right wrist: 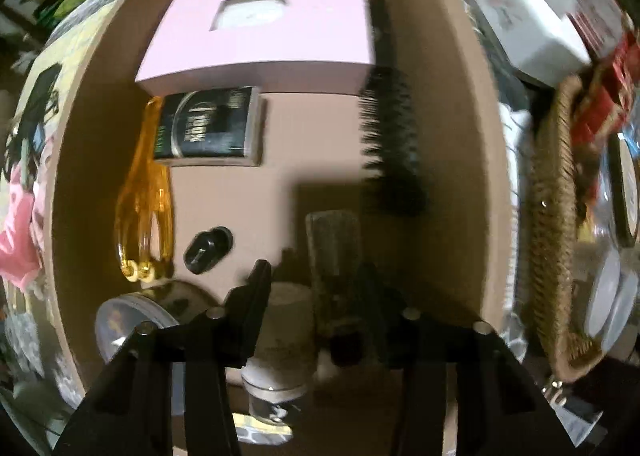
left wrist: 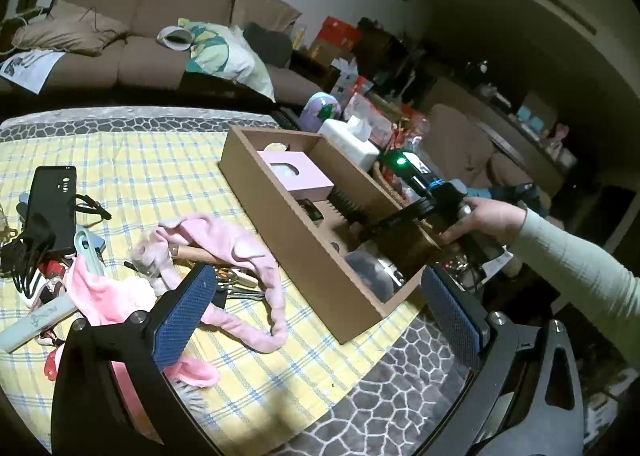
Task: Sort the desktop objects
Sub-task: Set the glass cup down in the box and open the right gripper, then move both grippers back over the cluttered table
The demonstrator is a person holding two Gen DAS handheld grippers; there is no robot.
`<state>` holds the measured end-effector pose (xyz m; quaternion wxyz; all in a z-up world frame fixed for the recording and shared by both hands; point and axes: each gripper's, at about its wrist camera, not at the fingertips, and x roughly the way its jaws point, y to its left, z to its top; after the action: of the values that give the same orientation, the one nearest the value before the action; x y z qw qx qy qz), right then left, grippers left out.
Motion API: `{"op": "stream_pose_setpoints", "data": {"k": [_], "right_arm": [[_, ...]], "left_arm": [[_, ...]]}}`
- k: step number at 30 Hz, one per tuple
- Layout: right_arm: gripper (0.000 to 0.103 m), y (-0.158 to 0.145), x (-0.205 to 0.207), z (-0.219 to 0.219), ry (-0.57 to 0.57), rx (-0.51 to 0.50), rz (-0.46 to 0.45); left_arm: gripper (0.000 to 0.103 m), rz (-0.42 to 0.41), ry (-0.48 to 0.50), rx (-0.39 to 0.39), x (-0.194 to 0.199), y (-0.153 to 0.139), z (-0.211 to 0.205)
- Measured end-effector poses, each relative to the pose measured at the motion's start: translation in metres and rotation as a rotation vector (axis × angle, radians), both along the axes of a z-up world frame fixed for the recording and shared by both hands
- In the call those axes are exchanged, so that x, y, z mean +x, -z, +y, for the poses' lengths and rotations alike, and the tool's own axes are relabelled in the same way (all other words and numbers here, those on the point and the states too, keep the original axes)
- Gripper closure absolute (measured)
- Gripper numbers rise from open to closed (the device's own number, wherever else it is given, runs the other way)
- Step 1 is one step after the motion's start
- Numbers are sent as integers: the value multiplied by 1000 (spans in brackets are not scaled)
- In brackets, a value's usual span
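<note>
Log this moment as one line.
stage: sorting | left gripper: open, empty, near pink cloth | right gripper: open, pointing down inside wooden box

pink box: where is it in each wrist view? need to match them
Left wrist: pink box sits just above centre, in the far end of the cardboard tray.
Right wrist: pink box fills the top centre, at the tray's far end.
Shared landmark: the black bristle brush lying just right of the box.

No legible txt; black box (right wrist: 208, 128) print blurred
</note>
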<state>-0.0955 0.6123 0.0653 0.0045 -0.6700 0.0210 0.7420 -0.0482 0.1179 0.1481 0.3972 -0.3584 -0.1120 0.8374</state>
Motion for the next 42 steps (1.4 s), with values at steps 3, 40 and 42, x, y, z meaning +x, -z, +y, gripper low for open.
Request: {"op": "stream_pose_setpoints", "data": {"k": [3, 40, 42], "right_arm": [[63, -6, -1, 4, -9, -35, 31], [21, -133, 4, -104, 34, -290, 377], [19, -135, -2, -132, 14, -323, 406]], "left_arm": [[0, 10, 0, 6, 1, -1, 0], [0, -10, -309, -60, -1, 2, -96], [0, -19, -339, -113, 7, 8, -103]]}}
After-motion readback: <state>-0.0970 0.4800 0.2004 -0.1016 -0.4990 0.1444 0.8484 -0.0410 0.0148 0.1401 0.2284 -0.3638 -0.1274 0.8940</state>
